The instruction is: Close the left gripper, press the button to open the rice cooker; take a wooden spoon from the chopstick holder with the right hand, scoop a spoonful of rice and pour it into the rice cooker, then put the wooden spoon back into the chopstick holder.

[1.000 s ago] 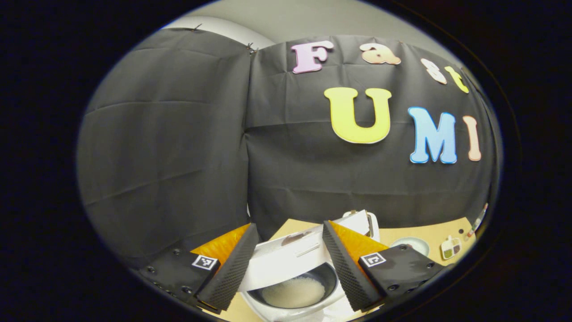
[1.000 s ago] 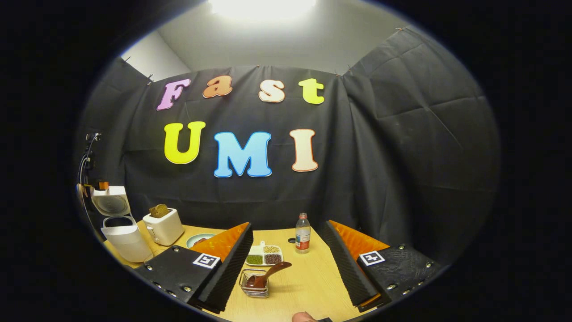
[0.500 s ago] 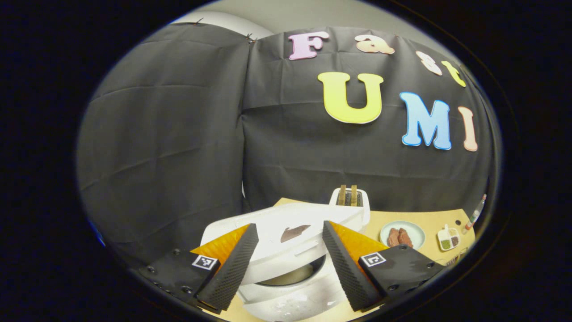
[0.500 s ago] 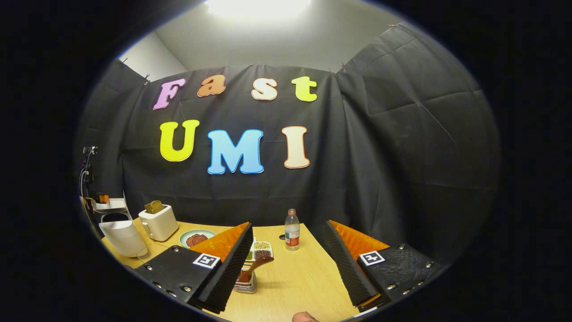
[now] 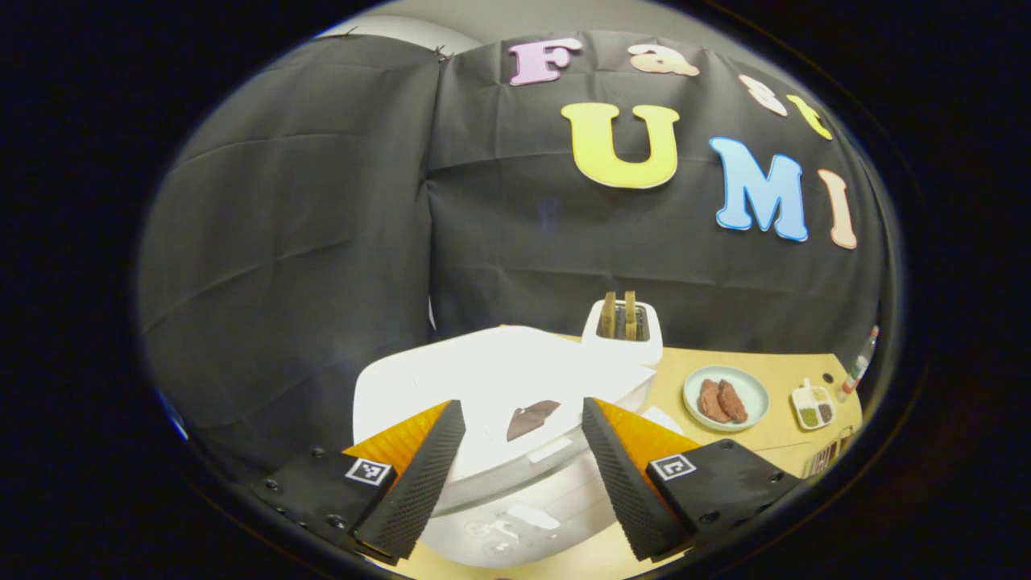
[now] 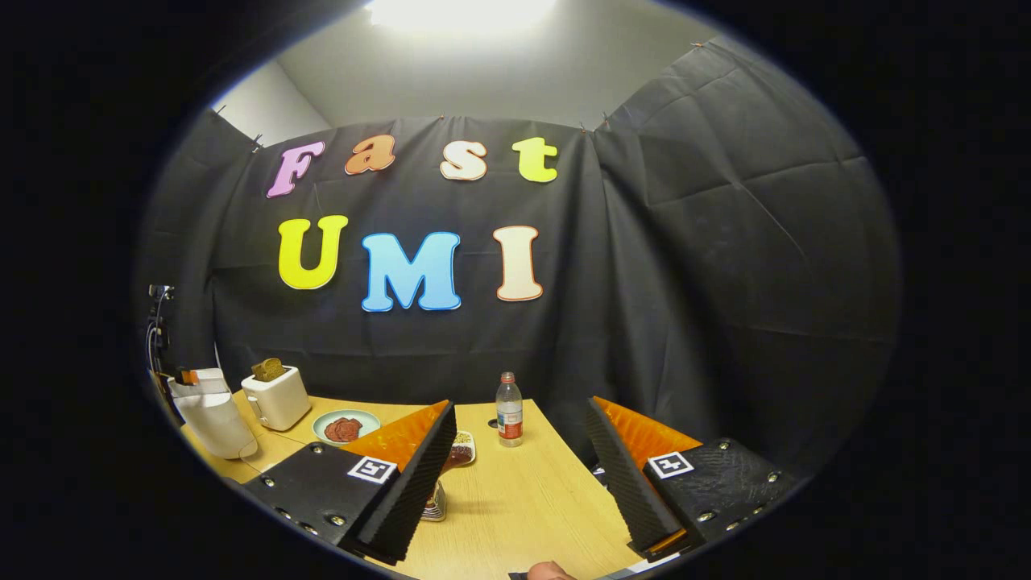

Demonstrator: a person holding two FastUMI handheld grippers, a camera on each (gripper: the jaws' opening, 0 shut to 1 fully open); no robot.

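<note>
Chopstick holder (image 6: pixel 434 509) mostly hidden behind a finger (spoon unclear); compartment tray (image 5: pixel 811 405) contents indistinct.

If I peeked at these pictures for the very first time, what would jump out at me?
The big white rice cooker, lid down, looms right behind the left gripper and its open fingers. Behind it stands a white toaster with bread slices poking up, beside a plate of reddish-brown food. In the right gripper view, a clear bottle stands upright on the wooden table.
</note>
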